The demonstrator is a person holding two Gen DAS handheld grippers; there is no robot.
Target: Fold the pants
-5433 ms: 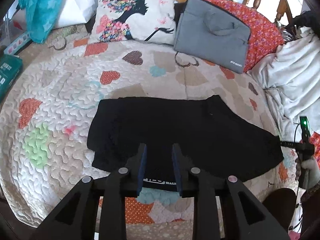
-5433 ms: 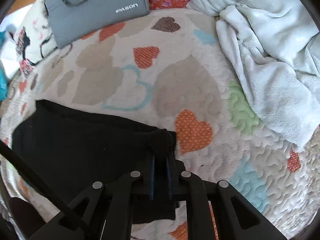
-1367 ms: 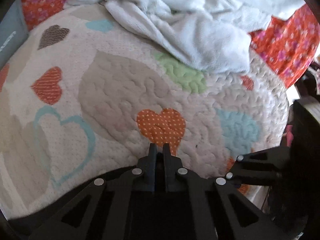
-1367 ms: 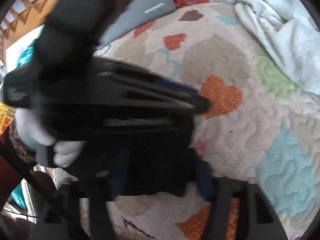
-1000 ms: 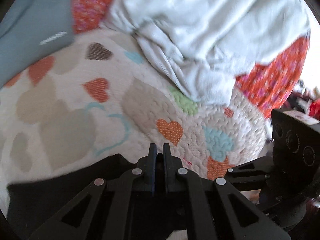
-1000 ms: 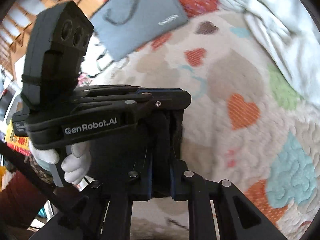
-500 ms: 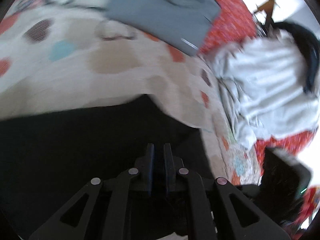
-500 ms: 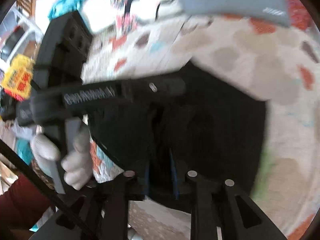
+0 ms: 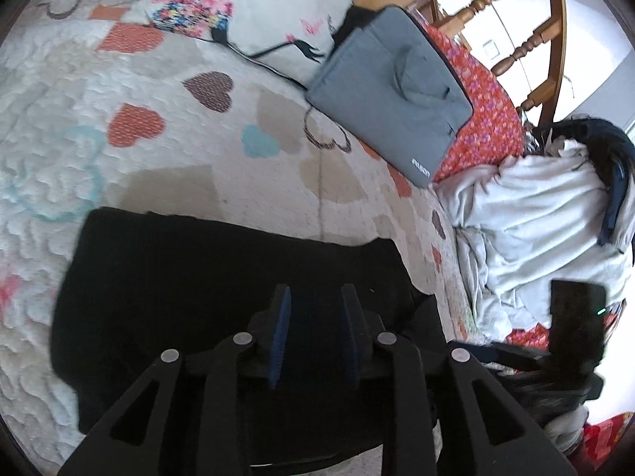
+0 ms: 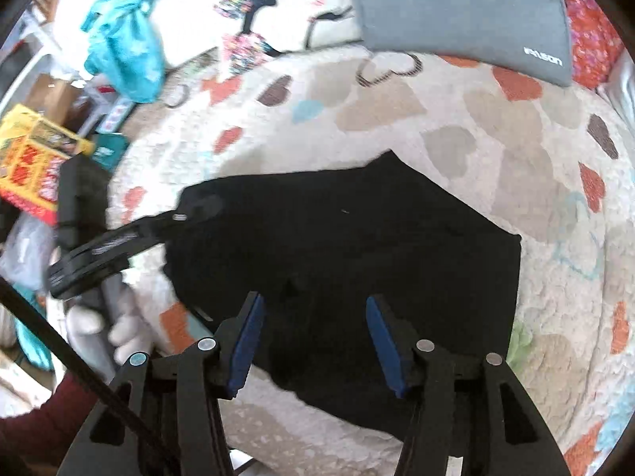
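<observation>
Pants: the black pants (image 9: 206,277) are being shown lying folded into a compact dark slab on the heart-patterned quilt (image 9: 166,158), near its front edge; in the right wrist view the same pants (image 10: 357,246) are being seen as a flat, roughly rectangular shape.

Left gripper: the left gripper (image 9: 315,329) is being held just above the near part of the pants, its blue-padded fingers (image 9: 279,333) being kept apart with nothing pinched between them. In the right wrist view it (image 10: 190,214) is being seen reaching in from the left side, over the pants' left edge.

Right gripper: the right gripper (image 10: 313,337) is being held with its fingers spread wide over the near edge of the pants, no cloth being caught between the pads (image 10: 383,341).

Hand: a white-gloved hand (image 10: 115,325) is being seen wrapped around the left tool's grip.

Surroundings: a grey laptop bag (image 9: 391,95) is being propped against a red floral cushion (image 9: 484,115) at the head of the bed, beside a printed pillow (image 9: 246,4); a pale blanket (image 9: 532,222) is being left heaped at the right.
</observation>
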